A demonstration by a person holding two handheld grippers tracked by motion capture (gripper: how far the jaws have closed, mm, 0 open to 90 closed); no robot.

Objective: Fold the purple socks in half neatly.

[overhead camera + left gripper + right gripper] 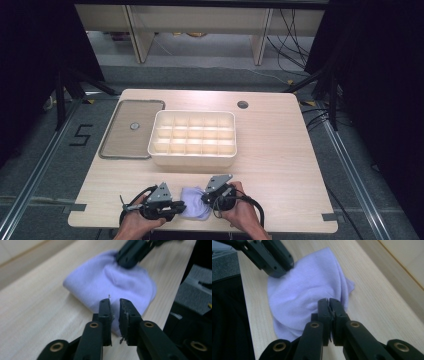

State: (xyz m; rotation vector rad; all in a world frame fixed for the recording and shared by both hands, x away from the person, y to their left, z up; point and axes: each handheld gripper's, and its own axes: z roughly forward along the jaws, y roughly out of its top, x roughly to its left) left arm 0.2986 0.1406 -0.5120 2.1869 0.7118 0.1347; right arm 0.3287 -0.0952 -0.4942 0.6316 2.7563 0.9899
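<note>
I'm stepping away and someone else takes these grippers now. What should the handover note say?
Left gripper: shut on the near edge of the lilac cloth.
Right gripper: shut on the cloth's other side.
Cloth: bunched at the table's near edge, between both grippers.
Divided tray: mid-table, compartments look empty; flat lid lies to its left.
Done: both grips taken.
Left: probably folding the cloth and putting it in the tray.

Bare light-wood surface (280, 150) lies open right of the white plastic compartment box (192, 159), which blocks the middle beside the brown flat lid (131, 131).
</note>
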